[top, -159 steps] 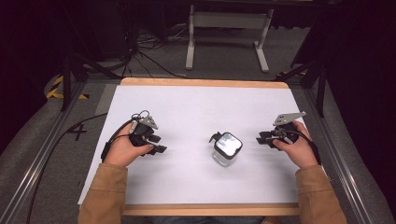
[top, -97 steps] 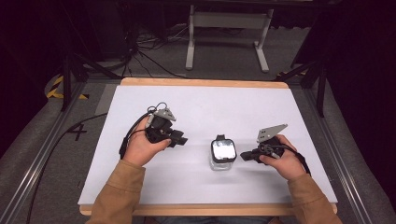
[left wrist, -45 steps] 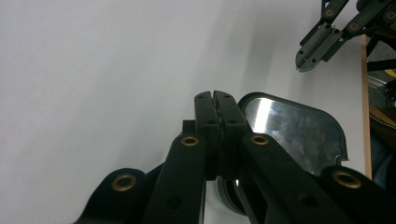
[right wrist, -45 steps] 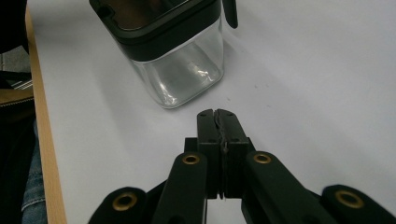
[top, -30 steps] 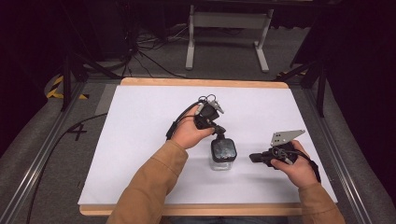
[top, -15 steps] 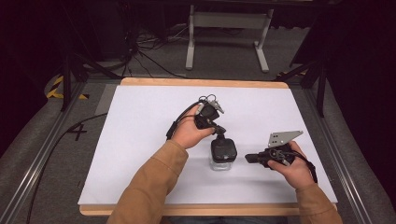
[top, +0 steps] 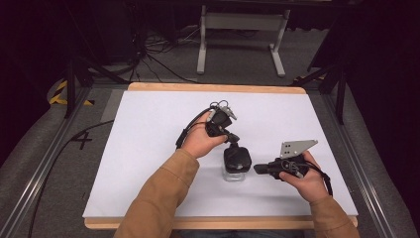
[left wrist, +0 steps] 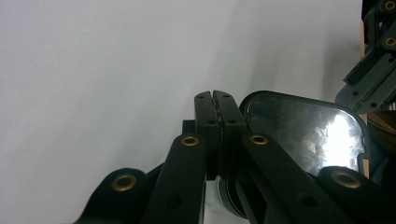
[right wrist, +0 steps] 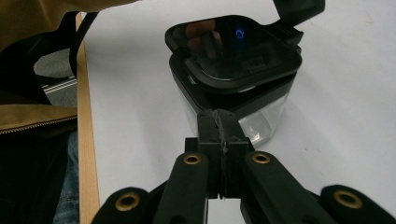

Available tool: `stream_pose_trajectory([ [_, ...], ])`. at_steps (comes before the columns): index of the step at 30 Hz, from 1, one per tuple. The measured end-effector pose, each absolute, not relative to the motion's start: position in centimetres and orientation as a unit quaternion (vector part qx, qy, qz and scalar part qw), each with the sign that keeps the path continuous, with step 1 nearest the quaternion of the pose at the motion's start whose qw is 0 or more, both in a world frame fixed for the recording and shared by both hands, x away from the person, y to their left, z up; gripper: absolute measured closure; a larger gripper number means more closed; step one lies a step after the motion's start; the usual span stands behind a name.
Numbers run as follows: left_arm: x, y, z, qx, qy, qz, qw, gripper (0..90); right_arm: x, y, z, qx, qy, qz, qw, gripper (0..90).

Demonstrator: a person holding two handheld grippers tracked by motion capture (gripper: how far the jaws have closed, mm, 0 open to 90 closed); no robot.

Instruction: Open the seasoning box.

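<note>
We see a small clear square container with a black lid [top: 236,162] standing on the white table top [top: 148,148], near the middle and toward the person's edge. In the right gripper view the clear square container [right wrist: 236,70] shows a transparent lower body and a glossy black lid that reflects a small blue ring of light. The lid sits slightly raised at one side rather than flush, with a black flap [right wrist: 299,9] lifted at its far corner.

We see the left gripper [top: 229,140] held in the left hand [top: 200,141], reaching across from the left, with its tip at the far edge of the container lid. In the left gripper view its jaws are pressed together with no gap, and the shiny lid surface [left wrist: 303,130] lies just beside them on the right. We cannot tell whether anything is pinched between them.

We see the right gripper [top: 258,169] held in the right hand [top: 304,176], lying low just beside the container on its right, with the grey three-cornered plate [top: 295,147] on top. In the right gripper view [right wrist: 219,126] its jaws are clenched together with nothing between them, and their tips point at the container's clear wall, close to it or touching; we cannot tell which.

The person's tan sleeves [top: 158,198] enter from the bottom edge.
</note>
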State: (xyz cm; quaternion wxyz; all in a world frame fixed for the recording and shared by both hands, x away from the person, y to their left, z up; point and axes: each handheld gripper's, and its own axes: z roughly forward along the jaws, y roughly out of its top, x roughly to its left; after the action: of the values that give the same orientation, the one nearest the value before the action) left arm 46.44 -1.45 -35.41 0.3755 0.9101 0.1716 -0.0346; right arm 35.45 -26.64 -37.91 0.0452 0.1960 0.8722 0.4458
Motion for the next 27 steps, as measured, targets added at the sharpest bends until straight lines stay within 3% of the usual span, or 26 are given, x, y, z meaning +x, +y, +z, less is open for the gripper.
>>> stream_pose_trajectory([
  [13, 46.1, -1.2, -35.4, 0.908, 0.181, -0.027, 0.378, 90.0, 35.6, -25.7, -37.7, 0.183, 0.871, 0.454, 0.046, 90.0],
  [16, 45.5, -0.2, -34.9, 0.896, 0.198, 0.007, 0.397, 76.4, 35.7, -25.7, -37.6, 0.181, 0.869, 0.458, 0.047, 90.0],
  [23, 42.0, 3.9, -31.9, 0.873, 0.208, 0.035, 0.440, 88.5, 36.1, -25.5, -37.4, 0.182, 0.867, 0.461, 0.048, 90.0],
  [27, 38.9, 5.4, -31.6, 0.872, 0.201, 0.035, 0.446, 89.9, 36.2, -25.5, -37.2, 0.184, 0.861, 0.471, 0.049, 90.0],
])
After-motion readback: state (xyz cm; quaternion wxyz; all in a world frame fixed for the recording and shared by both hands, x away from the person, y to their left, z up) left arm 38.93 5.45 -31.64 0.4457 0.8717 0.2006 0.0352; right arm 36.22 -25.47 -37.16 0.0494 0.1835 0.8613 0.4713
